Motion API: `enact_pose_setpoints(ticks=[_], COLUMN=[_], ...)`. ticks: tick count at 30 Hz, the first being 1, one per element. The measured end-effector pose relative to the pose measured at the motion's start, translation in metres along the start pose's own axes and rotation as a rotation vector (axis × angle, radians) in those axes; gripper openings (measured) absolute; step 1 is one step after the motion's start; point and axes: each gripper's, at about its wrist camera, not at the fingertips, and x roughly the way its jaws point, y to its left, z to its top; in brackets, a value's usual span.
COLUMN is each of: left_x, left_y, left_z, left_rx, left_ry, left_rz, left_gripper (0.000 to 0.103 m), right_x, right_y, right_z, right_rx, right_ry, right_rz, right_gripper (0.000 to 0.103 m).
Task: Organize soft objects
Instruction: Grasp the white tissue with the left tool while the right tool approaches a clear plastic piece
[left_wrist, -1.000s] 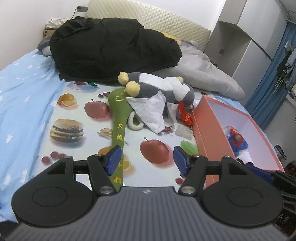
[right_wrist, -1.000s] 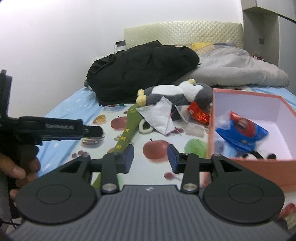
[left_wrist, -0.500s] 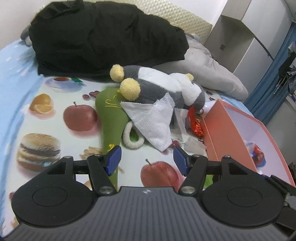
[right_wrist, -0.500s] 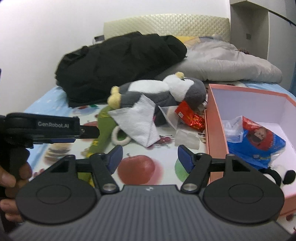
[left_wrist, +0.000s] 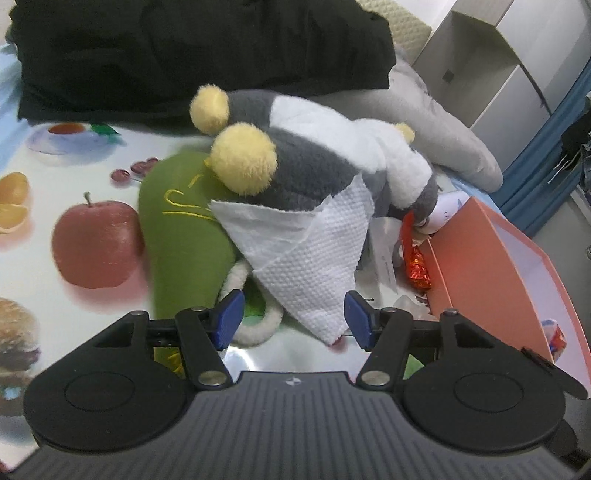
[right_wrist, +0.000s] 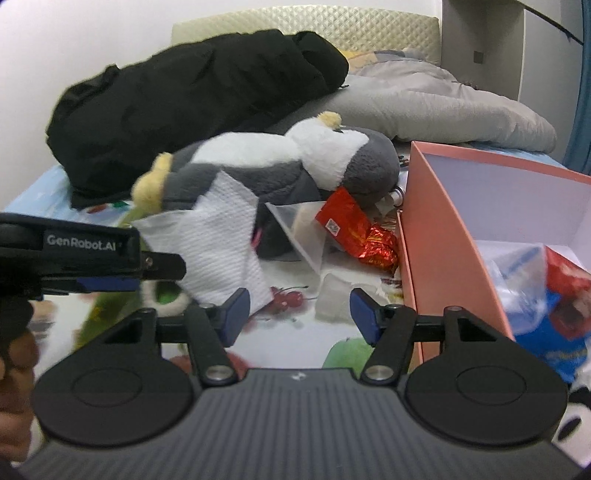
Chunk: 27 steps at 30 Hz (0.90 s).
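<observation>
Both the left gripper (left_wrist: 291, 319) and right gripper (right_wrist: 299, 314) stand open and empty; the right's jaws have just narrowed slightly. The grey-and-white plush toy (left_wrist: 314, 162) lies mid-mat beside the salmon cardboard box (right_wrist: 436, 236). Risk: the white paper towel (left_wrist: 306, 254) draped over it gets pinched instead.

A grey and white plush penguin (left_wrist: 317, 162) has pale yellow pompom feet. A white embossed paper towel (left_wrist: 306, 254) drapes over it. Beside it lies a green plush cushion (left_wrist: 184, 236) with yellow embroidered lettering. The glossy mat (left_wrist: 74, 177) is printed with red apples, oranges and a burger. A salmon-pink cardboard box (right_wrist: 439, 243) has a white interior. A crinkled red foil wrapper (right_wrist: 354, 229) lies beside it. A black jacket (right_wrist: 192, 96) and grey quilted bedding (right_wrist: 436, 107) lie behind.
</observation>
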Motion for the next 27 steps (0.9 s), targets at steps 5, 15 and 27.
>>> enact_pose_setpoints(ticks=[5,15,27], left_x=[0.021,0.037,0.022], left_y=[-0.001,-0.006,-0.020], left_z=[0.004,0.007,-0.009], left_rx=[-0.003,0.017,0.095], left_ry=[0.013,-0.017,-0.034], left_rz=[0.022,0.067,0.076], left_gripper=[0.054,0.031,0.009], right_x=[0.024,0.056,0.047], right_y=[0.002,0.003,0.002], right_z=[0.002,-0.004,-0.010], right_rx=[-0.061,-0.157,-0.175], right_ry=[-0.007,0.027,0.043], right_rz=[-0.051,-0.110,-0.088], right_gripper=[0.062,0.052,0.030])
